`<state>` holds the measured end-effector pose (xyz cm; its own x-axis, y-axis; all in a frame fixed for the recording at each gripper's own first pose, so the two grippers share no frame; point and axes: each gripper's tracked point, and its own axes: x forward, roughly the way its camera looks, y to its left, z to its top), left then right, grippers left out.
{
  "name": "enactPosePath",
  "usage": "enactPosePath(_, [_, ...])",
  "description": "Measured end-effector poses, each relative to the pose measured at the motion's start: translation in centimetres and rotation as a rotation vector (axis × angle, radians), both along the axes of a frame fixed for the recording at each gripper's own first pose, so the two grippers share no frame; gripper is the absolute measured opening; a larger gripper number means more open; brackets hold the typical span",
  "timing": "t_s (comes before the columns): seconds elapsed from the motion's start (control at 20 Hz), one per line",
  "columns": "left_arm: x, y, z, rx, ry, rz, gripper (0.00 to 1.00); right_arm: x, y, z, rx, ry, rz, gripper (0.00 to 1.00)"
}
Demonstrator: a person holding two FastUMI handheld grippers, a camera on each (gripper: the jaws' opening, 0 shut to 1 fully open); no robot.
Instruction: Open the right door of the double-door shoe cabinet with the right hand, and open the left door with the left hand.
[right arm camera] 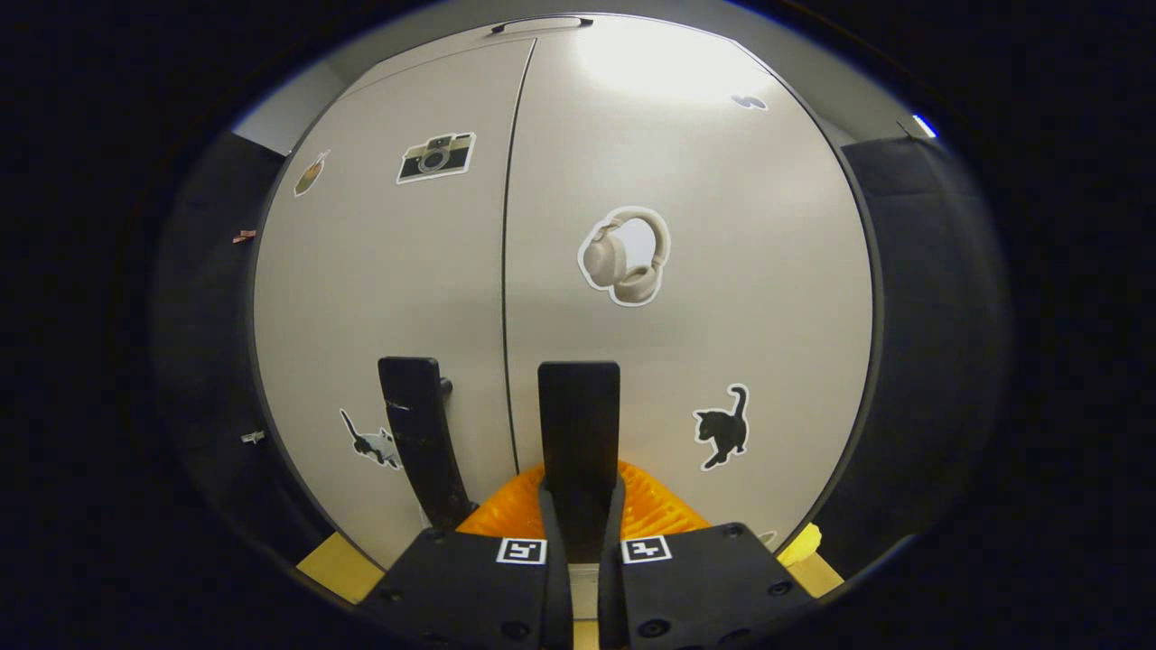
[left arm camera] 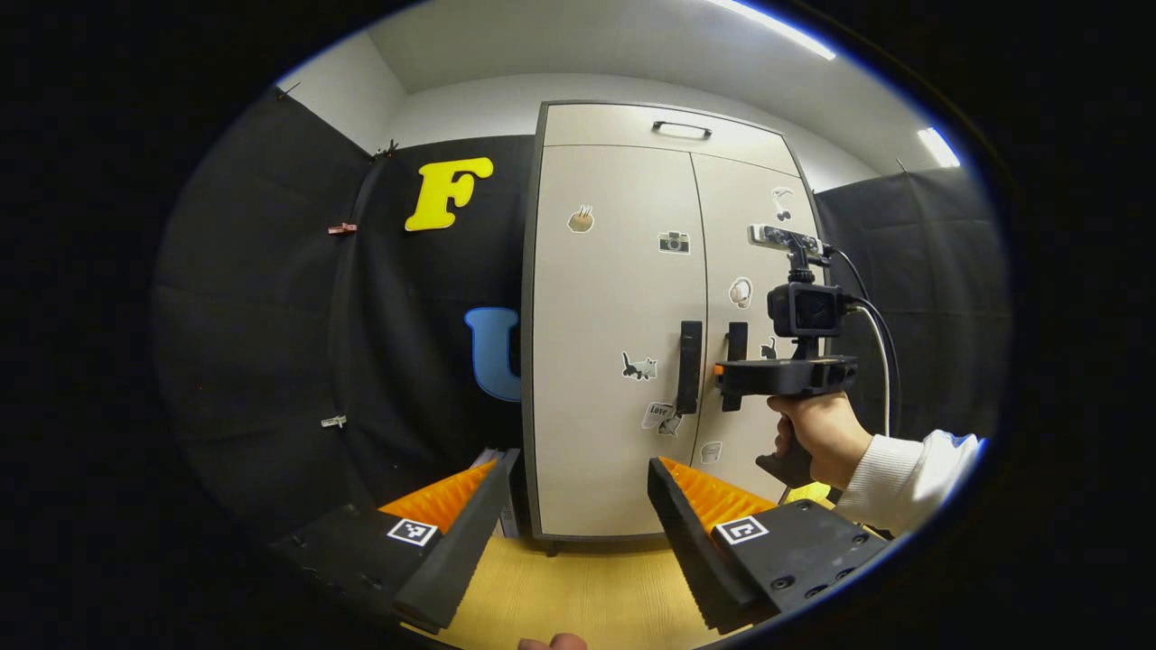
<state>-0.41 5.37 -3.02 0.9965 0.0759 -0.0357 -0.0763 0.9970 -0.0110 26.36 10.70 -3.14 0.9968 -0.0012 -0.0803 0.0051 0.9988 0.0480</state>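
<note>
A tall beige shoe cabinet stands ahead with both doors closed. Each door carries a black vertical handle by the centre seam: the left door handle and the right door handle. My right gripper, held by a hand, is up against the right door, and the two fingers are shut on the right door handle. From the left gripper view that right gripper reaches in from the right at handle height. My left gripper is open and well back from the left door.
The cabinet stands on a light wooden surface. Above the doors is a flap with its own small handle. Black cloth walls flank the cabinet on both sides. Something small and yellow lies at the cabinet's lower right.
</note>
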Motion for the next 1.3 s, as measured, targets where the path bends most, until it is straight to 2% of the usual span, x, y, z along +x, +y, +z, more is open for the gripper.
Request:
enactPosePath(0.55, [-1.8,-1.0,-0.1,-0.004,-0.002,0.015,0.96,-3.9,-2.5,0.9,0.045,-0.022,0.086,0.14])
enactPosePath(0.95, [-1.7,-1.8,0.3,0.007,-0.006,0.013,0.96,-5.9,-4.1,1.3,0.065,-0.042,0.111,0.15])
enactPosePath(1.05, [-1.7,-2.0,0.3,0.005,-0.004,0.011,0.96,-6.1,-4.5,1.3,0.072,-0.040,0.121,0.09])
enactPosePath(1.3, [-1.2,-3.1,-0.1,0.001,0.006,-0.004,0.96,-6.8,-5.4,1.4,0.071,-0.041,0.126,0.09])
